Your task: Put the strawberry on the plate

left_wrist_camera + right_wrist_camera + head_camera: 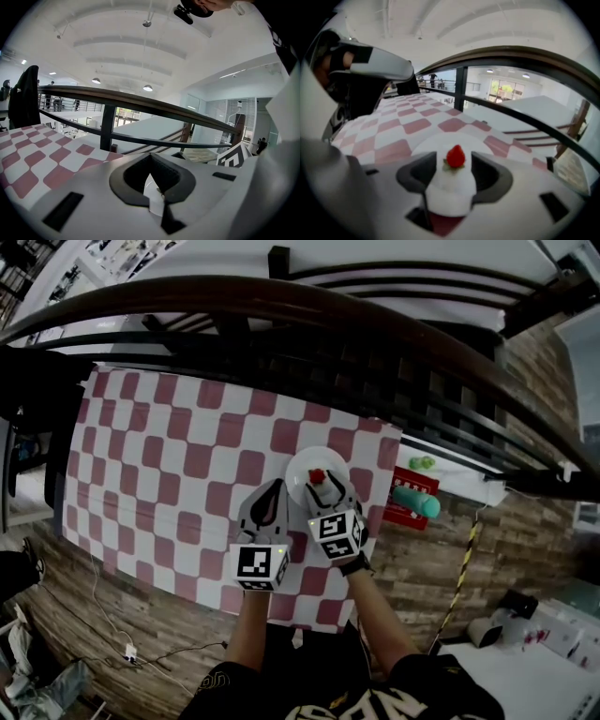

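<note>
Strawberry (pixel 455 156) sits on the plate (pixel 431 143), untouched between your right gripper's (pixel 453 162) wide-open jaws. Draw straight back off the plate. Left gripper (pixel 152 161), beside the plate: jaws closed, empty.

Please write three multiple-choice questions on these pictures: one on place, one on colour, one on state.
1. Where does the strawberry lie? A. on the white plate B. on the wooden floor C. in the left claw
2. Which colours has the tablecloth? A. blue and white B. red and white C. green and yellow
3. How is the right claw? A. shut on the strawberry B. open around it C. shut and empty
1 A: it rests on the plate. 2 B: red and white squares. 3 B: gaps show on both sides.
</note>
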{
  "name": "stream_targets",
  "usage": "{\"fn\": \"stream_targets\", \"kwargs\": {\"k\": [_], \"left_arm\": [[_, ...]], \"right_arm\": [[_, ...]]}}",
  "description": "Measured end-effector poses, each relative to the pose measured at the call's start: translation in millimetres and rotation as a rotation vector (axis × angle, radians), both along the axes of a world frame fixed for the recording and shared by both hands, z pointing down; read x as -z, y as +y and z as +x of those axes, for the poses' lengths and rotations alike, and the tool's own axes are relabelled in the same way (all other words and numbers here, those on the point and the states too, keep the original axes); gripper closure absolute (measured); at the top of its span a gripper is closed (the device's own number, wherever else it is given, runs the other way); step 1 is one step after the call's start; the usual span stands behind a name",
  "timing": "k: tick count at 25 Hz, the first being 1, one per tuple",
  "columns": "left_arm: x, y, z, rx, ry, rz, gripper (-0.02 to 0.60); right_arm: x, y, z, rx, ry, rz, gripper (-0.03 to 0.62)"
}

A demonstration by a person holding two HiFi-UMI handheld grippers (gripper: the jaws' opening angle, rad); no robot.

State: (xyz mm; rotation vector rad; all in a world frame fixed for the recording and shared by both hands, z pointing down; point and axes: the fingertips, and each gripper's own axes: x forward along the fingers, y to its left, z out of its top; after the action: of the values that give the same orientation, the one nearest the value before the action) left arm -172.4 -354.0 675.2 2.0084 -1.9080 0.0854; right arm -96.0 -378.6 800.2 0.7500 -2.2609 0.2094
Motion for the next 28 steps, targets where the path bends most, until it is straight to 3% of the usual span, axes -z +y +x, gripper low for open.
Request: {"fn": "stream_targets", "kwargs": {"k": [3, 11, 17, 21, 25, 28], "left_arm": [[9.6, 7.1, 0.0, 0.019, 0.017, 0.012, 0.566], [57.8, 35.0, 5.7, 0.020, 0.047, 0.049, 0.566], [91.6, 58.4, 22.0, -0.033, 0.091, 0.045, 0.566], [117.2, 75.5, 33.8, -0.078, 0.084, 0.071, 0.566], [154.0, 90.2, 41.1, -0.102, 0.017, 0.118, 0.566], [181.9, 97.3, 43.4, -0.109, -0.041, 0.157, 0.566]], "right_arm": [[15.9, 3.8, 5.2, -0.009, -0.018, 0.005, 0.352], [109.6, 19.2, 20.8, -0.117, -0.155, 0.051, 0.352], [182.8, 45.3, 40.5, -0.227, -0.292, 0.049, 0.363], [225.4, 70.7, 43.4, -0.248, -0.369, 0.100, 0.444], [268.9, 79.6, 46.8, -0.261, -0.380, 0.231, 0.472], [308.5, 87.6, 52.2, -0.288, -0.425, 0.310, 0.539]]}}
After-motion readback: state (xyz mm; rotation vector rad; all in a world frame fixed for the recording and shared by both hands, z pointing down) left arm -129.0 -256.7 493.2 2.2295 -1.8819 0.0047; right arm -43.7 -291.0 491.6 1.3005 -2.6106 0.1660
